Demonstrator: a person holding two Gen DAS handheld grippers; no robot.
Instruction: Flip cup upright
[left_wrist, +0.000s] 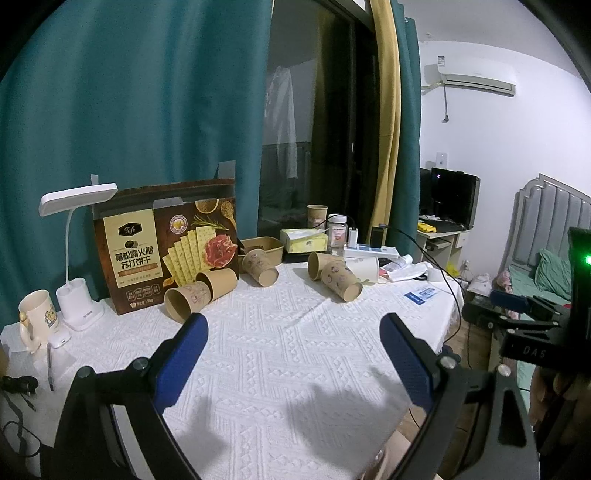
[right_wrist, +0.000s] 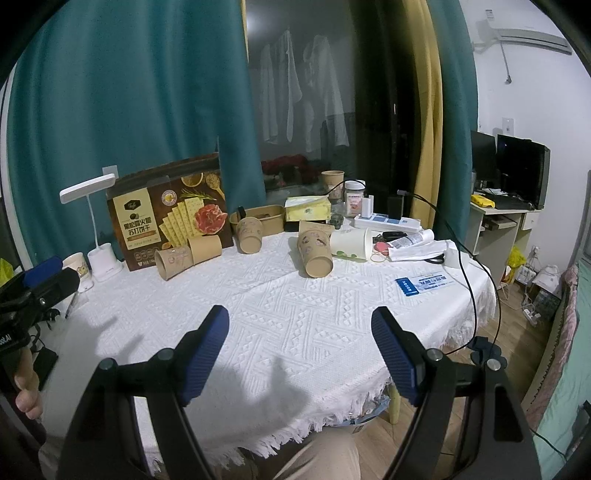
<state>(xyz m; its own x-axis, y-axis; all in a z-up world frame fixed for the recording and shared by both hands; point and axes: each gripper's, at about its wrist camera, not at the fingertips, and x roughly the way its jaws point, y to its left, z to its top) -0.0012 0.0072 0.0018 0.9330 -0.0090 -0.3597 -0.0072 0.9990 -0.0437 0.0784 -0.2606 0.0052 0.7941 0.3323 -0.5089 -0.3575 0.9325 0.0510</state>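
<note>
Several brown paper cups lie on their sides on the white tablecloth (left_wrist: 280, 354). One pair lies by the cracker box, with a patterned cup (left_wrist: 186, 301) (right_wrist: 173, 261) in front. One cup (left_wrist: 260, 266) (right_wrist: 249, 234) lies mid-table. Another patterned cup (left_wrist: 341, 280) (right_wrist: 314, 253) lies right of centre next to a white cup (right_wrist: 352, 243). My left gripper (left_wrist: 295, 325) is open and empty, short of the cups. My right gripper (right_wrist: 299, 317) is open and empty above the near cloth.
A cracker box (left_wrist: 166, 251), white desk lamp (left_wrist: 79, 258) and mug (left_wrist: 37, 317) stand at the left. A tissue box (left_wrist: 304, 240), jar, power strip (right_wrist: 386, 221), cables and papers crowd the back right. The table edge drops off at the right.
</note>
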